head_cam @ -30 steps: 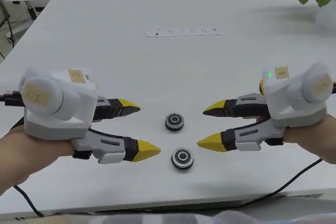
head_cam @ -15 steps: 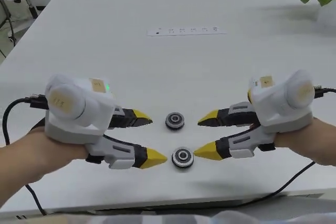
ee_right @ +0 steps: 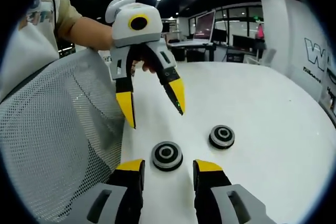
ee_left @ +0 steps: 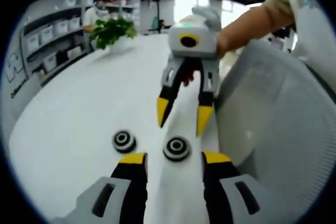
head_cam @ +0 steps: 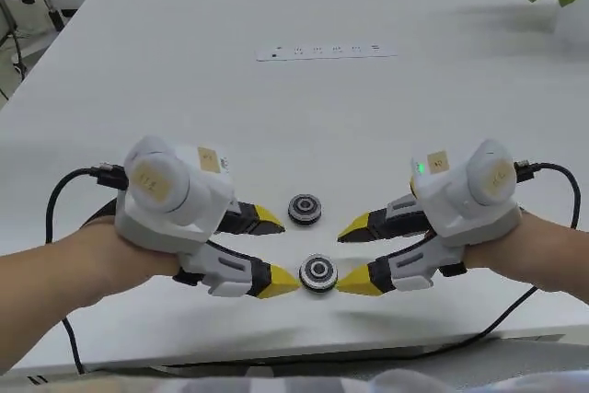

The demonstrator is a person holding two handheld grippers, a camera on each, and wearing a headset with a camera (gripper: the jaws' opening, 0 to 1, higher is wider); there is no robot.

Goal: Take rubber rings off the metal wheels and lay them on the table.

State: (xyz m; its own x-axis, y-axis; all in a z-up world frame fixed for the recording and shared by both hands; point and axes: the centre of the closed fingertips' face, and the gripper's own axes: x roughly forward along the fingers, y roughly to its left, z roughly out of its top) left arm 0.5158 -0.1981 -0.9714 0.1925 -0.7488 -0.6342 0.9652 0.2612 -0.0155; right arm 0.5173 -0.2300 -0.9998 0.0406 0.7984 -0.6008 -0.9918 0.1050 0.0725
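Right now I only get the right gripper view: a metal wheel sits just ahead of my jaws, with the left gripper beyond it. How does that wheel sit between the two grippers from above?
Observer: In the head view the near metal wheel lies between the near-side jaw tips of the left gripper and the right gripper, both open. Each tip is close to its rim; I can't tell whether they touch it.
Operator: What's behind my gripper?
Observer: The left gripper view shows a leafy plant standing on the table beyond the right gripper.
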